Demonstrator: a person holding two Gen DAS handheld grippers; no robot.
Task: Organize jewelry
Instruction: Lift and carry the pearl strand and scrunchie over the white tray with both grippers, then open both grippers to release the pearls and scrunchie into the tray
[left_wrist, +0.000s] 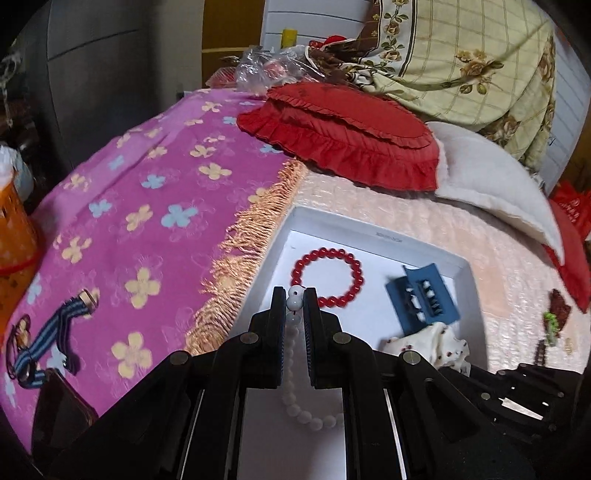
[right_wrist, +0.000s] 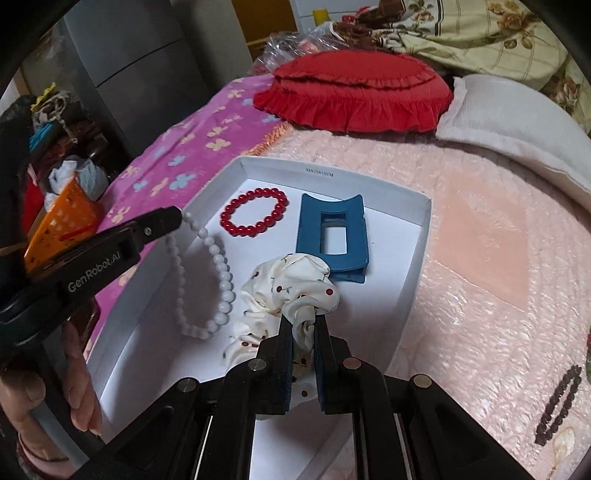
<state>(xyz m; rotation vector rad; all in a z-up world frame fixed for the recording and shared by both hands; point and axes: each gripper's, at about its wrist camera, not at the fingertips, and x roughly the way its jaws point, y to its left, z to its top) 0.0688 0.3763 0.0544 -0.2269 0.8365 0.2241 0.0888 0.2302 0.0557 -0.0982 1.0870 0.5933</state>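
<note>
A white shallow box (left_wrist: 376, 229) (right_wrist: 424, 229) lies on the bed. In it are a red bead bracelet (left_wrist: 357, 266) (right_wrist: 255, 216) and a blue hair claw (left_wrist: 424, 295) (right_wrist: 334, 236). My left gripper (left_wrist: 294, 297) (right_wrist: 181, 218) is shut on a white bead bracelet (left_wrist: 295, 373) (right_wrist: 221, 273), which hangs down over the box's left side. My right gripper (right_wrist: 303, 321) is shut on a white cherry-print scrunchie (right_wrist: 291, 288) (left_wrist: 432, 343), held low over the box's near part, beside the hair claw.
A red frilled cushion (right_wrist: 354, 92) and a white pillow (right_wrist: 517, 122) lie beyond the box. A purple flowered cloth (left_wrist: 147, 206) covers the bed's left, with a striped band (left_wrist: 55, 332) on it. A dark beaded hair clip (right_wrist: 557, 406) lies on the pink blanket at right. An orange basket (right_wrist: 62, 229) stands left.
</note>
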